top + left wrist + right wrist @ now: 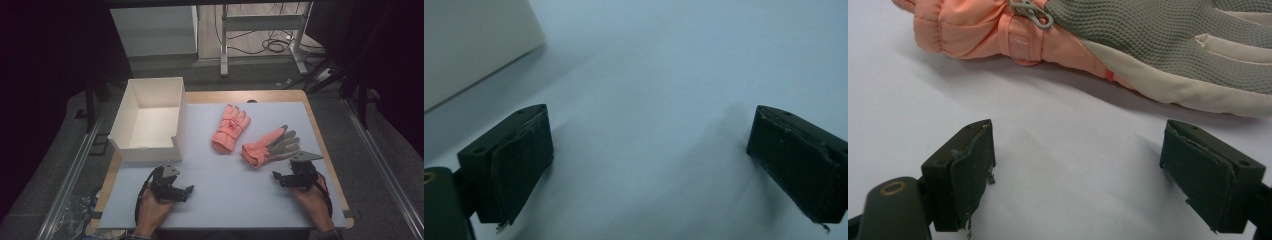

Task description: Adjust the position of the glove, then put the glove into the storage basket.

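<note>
Two salmon-pink gloves lie on the white table mat [230,195]. One glove [231,128] rests back up near the middle. The other glove [272,146] [1128,45] lies palm up to its right, showing a grey textured palm. My right gripper [295,176] [1078,175] hovers just in front of that palm-up glove, open, with nothing between its fingers. My left gripper [172,187] [649,165] sits low over the mat at the front left, open and empty, just in front of the white box [147,120] [469,40].
The open white box stands at the table's left edge, with bare mat in front of it. Beyond the table's far edge are a white cabinet [155,30], metal frame legs [225,45] and loose cables [277,42] on the floor.
</note>
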A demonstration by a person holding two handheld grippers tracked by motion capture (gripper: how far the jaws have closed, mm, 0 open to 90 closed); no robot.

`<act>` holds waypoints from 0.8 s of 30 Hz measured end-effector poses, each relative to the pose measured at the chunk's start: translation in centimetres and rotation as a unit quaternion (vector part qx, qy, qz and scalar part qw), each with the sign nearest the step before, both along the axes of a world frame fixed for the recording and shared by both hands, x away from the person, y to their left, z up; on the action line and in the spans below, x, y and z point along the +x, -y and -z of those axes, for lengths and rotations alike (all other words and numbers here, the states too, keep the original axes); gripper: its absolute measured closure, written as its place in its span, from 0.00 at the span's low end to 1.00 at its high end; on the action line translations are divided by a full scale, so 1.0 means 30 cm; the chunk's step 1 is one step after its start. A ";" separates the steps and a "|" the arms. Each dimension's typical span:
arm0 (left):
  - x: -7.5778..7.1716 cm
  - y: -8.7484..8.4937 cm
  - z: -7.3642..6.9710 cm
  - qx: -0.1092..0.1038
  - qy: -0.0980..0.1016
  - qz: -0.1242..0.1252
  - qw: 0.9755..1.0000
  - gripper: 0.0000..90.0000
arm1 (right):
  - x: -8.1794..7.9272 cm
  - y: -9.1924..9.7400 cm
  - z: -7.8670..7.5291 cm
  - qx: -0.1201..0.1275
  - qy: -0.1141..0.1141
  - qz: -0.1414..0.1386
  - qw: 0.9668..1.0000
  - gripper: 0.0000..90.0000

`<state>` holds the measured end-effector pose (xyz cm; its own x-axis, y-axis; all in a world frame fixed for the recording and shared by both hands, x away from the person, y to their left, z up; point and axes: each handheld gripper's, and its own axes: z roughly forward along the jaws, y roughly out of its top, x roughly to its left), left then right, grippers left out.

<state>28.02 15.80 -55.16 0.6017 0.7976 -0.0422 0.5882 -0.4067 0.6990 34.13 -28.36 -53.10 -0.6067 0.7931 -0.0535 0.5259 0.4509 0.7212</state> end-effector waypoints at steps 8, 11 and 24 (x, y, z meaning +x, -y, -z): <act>0.000 -0.001 0.000 0.001 0.000 0.001 1.000 0.05 | 0.002 0.000 0.000 -0.002 -0.001 0.005 1.000 0.13; 0.000 -0.002 0.000 0.001 -0.001 0.001 1.000 0.05 | 0.004 0.000 -0.001 -0.002 -0.004 0.009 1.000 0.13; 0.000 -0.002 0.000 0.001 -0.001 0.002 1.000 0.05 | -0.004 0.000 -0.006 0.000 -0.002 0.008 1.000 0.19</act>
